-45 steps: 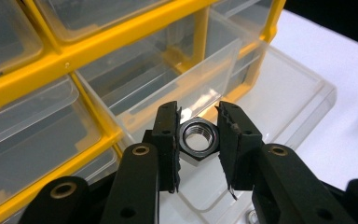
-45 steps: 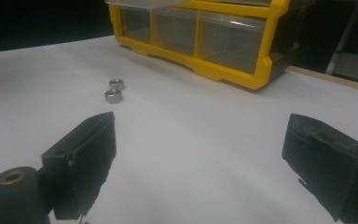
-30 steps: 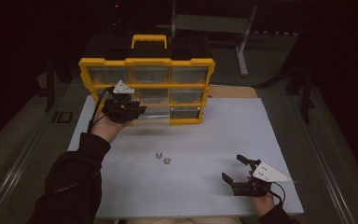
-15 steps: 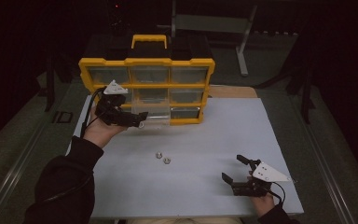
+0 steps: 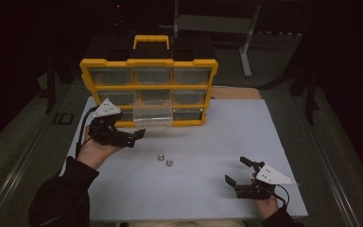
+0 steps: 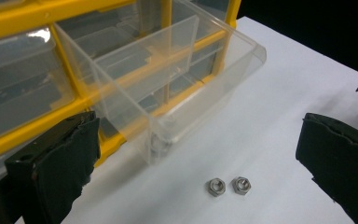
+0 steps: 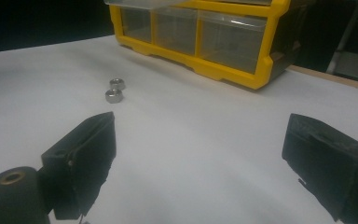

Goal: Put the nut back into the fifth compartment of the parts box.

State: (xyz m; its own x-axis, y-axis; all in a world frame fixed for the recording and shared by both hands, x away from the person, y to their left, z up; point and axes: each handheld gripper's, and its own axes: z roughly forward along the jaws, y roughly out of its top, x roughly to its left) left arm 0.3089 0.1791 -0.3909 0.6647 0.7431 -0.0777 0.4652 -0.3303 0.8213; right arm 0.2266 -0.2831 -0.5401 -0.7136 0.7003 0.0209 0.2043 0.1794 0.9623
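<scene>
At centre frame two small steel hex nuts (image 5: pixel 164 160) lay touching on the white worktop (image 5: pixel 274 142), below the clear plastic drawer (image 5: pixel 152 113) pulled from the yellow organiser (image 5: pixel 149 63). Both the left tool (image 5: pixel 141 134) and right tool (image 5: pixel 235 173) gaped wide, empty. Best to straddle one nut squarely, then close gently.

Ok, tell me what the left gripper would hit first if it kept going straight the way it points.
Probably the two small silver hex nuts on the white table sheet, between the open left gripper jaws; the pulled-out clear plastic drawer lies just off-line. Depth is uncertain.
</scene>
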